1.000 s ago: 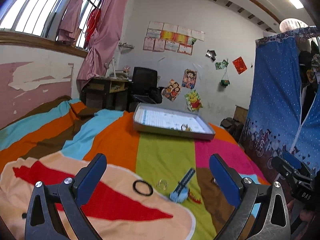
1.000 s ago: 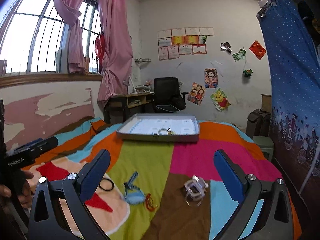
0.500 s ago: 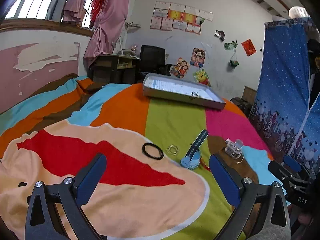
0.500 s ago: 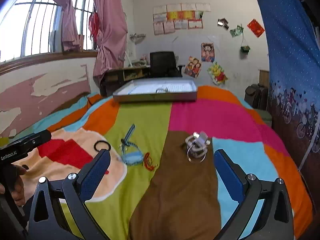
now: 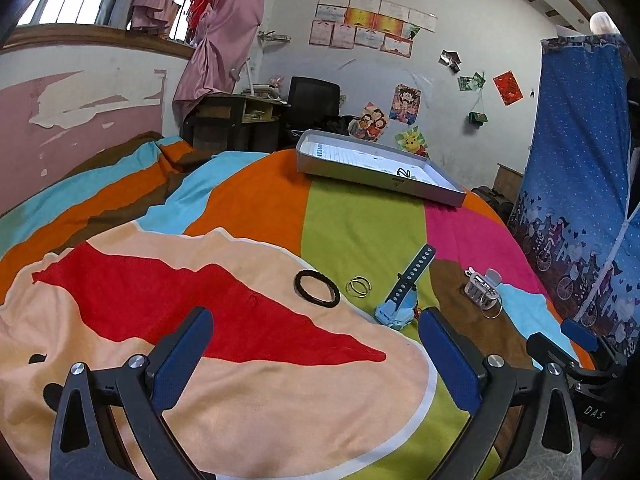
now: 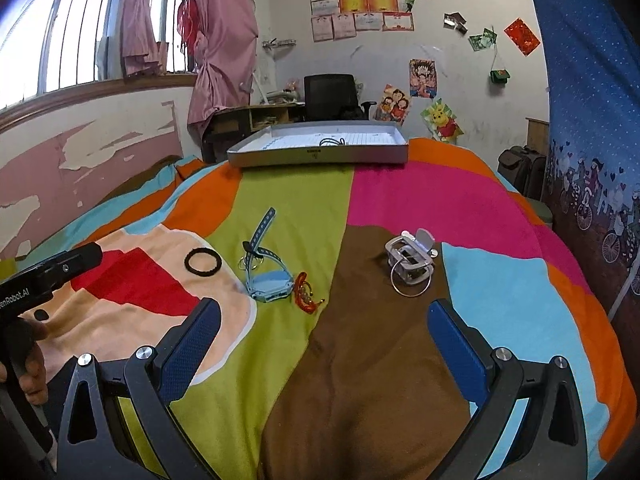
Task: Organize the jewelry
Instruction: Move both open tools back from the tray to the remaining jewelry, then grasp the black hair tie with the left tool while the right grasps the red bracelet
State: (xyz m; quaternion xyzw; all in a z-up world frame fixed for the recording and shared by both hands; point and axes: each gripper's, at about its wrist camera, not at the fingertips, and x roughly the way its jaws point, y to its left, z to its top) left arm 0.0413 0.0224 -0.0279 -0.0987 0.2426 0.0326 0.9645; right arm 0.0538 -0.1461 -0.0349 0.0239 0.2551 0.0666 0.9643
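On the striped bedspread lie a black hair tie (image 5: pixel 317 287) (image 6: pixel 203 260), two thin gold rings (image 5: pixel 359 287), a blue watch (image 5: pixel 405 291) (image 6: pixel 265 277), a red bracelet (image 6: pixel 305 294) and a silver clip with a ring (image 5: pixel 482 288) (image 6: pixel 412 262). A grey tray (image 5: pixel 382 180) (image 6: pixel 320 155) at the far end holds a small piece. My left gripper (image 5: pixel 314 354) is open and empty, short of the hair tie. My right gripper (image 6: pixel 324 344) is open and empty, short of the bracelet and clip.
A desk and a black chair (image 6: pixel 330 96) stand behind the bed. A blue curtain (image 5: pixel 580 184) hangs along the bed's right side. A pink-and-white wall (image 5: pixel 80 92) runs along the left. The other gripper shows at each view's edge (image 6: pixel 48 276).
Both grippers have tilted down and moved forward over the bed; the jewelry now sits nearer and larger in both views. Both stay open.
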